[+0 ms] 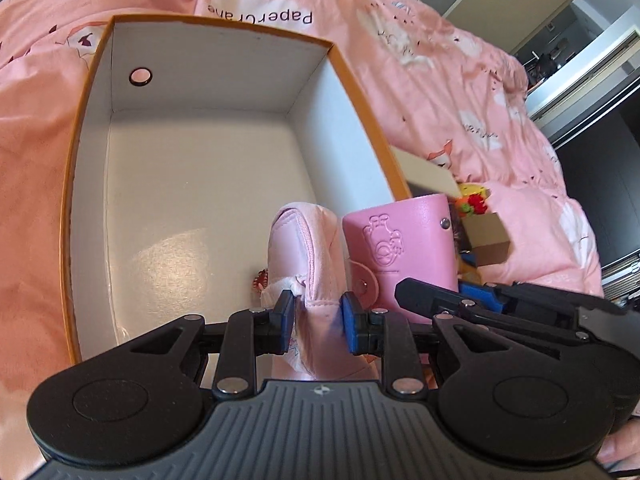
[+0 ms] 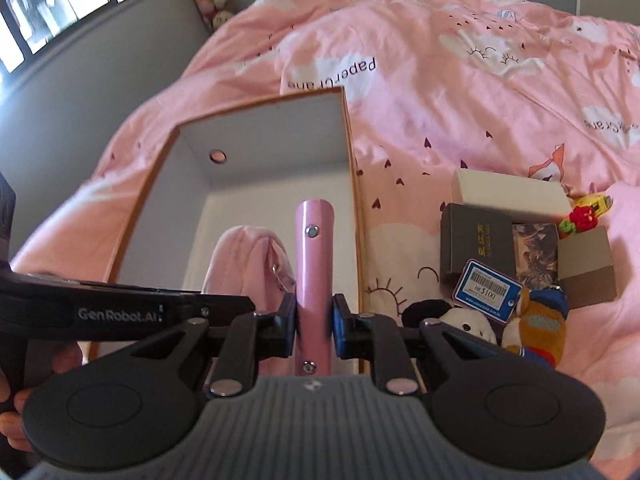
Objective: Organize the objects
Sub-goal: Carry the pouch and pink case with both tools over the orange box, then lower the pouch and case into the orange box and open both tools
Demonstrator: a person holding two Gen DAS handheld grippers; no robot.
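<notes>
An open orange cardboard box (image 1: 76, 168) with a white inside lies on the pink bed; it also shows in the right wrist view (image 2: 352, 152). My left gripper (image 1: 316, 316) is shut on a soft pink pouch (image 1: 308, 248) and holds it over the box's near right part. My right gripper (image 2: 314, 326) is shut on a pink leather wallet (image 2: 314, 264) with snap buttons, held upright just beside the pouch (image 2: 248, 260). In the left wrist view the wallet (image 1: 404, 248) stands right of the pouch, over the box's right wall.
On the pink duvet (image 2: 460, 92) right of the box lie a white box (image 2: 508, 192), a dark box (image 2: 476, 240), a brown box (image 2: 588, 272), a blue price tag (image 2: 486, 290), a panda plush (image 2: 464, 326), an orange-and-blue plush (image 2: 540, 328) and a red knitted flower (image 2: 582, 216).
</notes>
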